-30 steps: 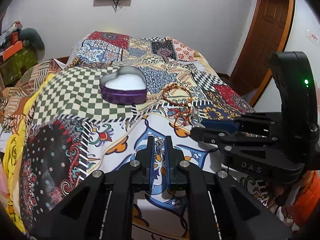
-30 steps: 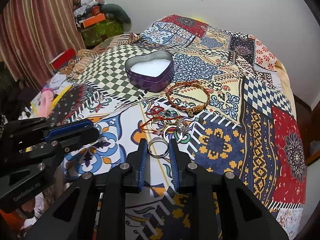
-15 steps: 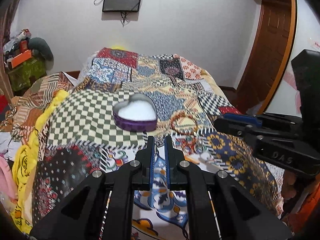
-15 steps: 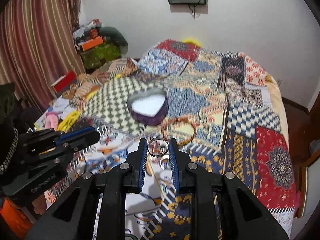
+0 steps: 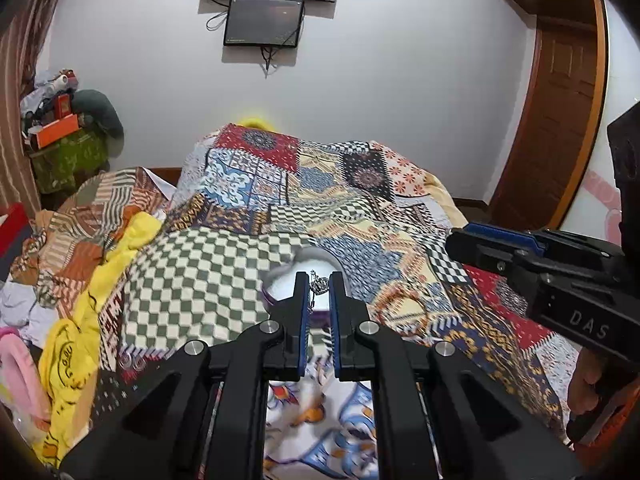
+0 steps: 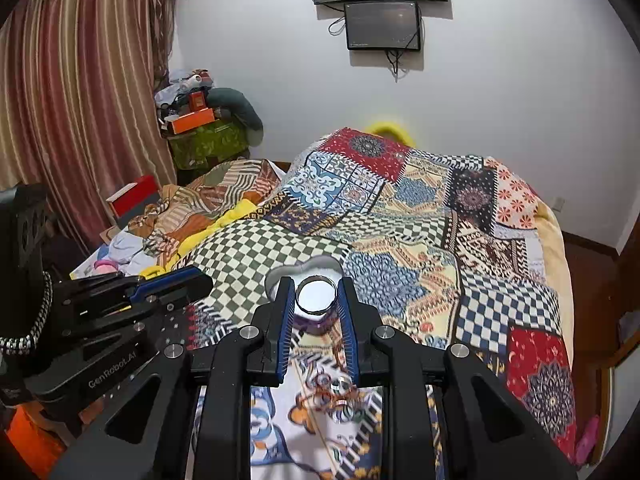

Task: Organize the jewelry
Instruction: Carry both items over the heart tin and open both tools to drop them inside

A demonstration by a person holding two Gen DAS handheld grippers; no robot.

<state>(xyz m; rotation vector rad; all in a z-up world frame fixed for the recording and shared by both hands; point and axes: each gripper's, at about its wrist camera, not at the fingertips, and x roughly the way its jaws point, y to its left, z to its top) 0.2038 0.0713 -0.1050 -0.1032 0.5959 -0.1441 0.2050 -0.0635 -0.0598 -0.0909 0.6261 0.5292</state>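
Observation:
My left gripper [image 5: 319, 286] is shut on a small silver charm with a chain [image 5: 319, 287], held in the air in line with the purple heart-shaped tin [image 5: 280, 280] on the bed. My right gripper [image 6: 316, 294] is shut on a silver ring [image 6: 316, 295], also lifted, with the heart tin [image 6: 308, 270] right behind it. Loose rings and red cords [image 6: 338, 394] lie on the quilt below the right gripper. Each gripper shows in the other's view: the right one [image 5: 532, 256] at the right, the left one [image 6: 140, 296] at the left.
The patchwork quilt [image 6: 440, 240] covers the bed. Piled clothes and yellow fabric [image 5: 72, 280] lie on the left. A cluttered green stand [image 6: 204, 136] and a curtain [image 6: 72, 100] are at the left, a wooden door [image 5: 560, 128] at the right.
Both grippers have risen off the quilt with their pieces and tilted up, so the wall and screens now show. The heart tin now lines up behind each gripper's tips.

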